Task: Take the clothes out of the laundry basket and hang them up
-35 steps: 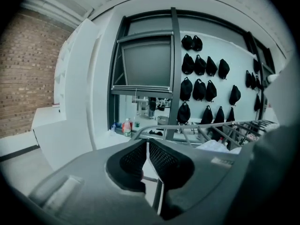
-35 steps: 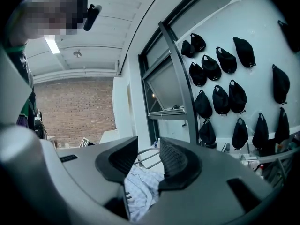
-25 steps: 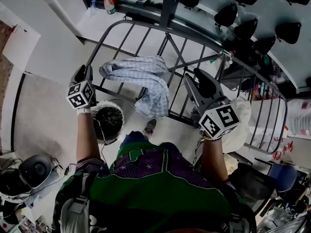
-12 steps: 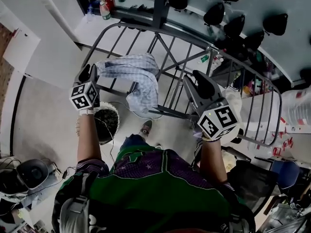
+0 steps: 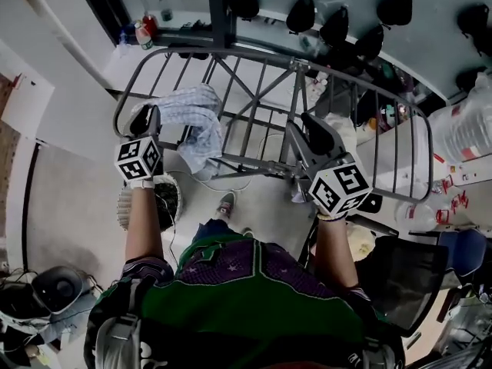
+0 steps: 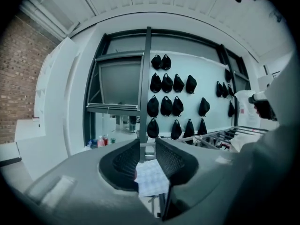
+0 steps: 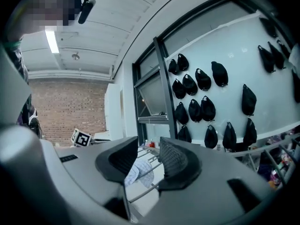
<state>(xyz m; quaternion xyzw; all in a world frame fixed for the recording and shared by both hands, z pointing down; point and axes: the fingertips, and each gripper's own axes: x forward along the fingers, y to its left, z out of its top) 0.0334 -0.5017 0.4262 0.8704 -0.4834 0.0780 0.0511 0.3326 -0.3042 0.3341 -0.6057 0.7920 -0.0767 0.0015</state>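
Note:
A blue-and-white checked garment (image 5: pixel 196 118) lies draped over the left rods of a grey metal drying rack (image 5: pixel 261 60). My left gripper (image 5: pixel 148 120) hovers just left of the garment's edge. Its jaws stand apart, and the garment (image 6: pixel 151 176) shows low in the gap beyond them, with nothing pressed between the pads. My right gripper (image 5: pixel 314 127) is over the middle of the rack, open and empty. Between its jaws I see the rods and the garment (image 7: pixel 133 172) further off. A round laundry basket (image 5: pixel 154 202) with dark contents stands on the floor under my left forearm.
Several black caps (image 5: pixel 338 25) hang on the wall behind the rack. Bottles (image 5: pixel 142 33) stand on a ledge at the back left. White bags (image 5: pixel 461 129) and clutter crowd the right side. A dark upright post (image 5: pixel 219 10) stands behind the rack.
Both grippers have moved forward over the rack and a little up. The left one now sits closer to the garment's left edge. The garment stays draped on the rods.

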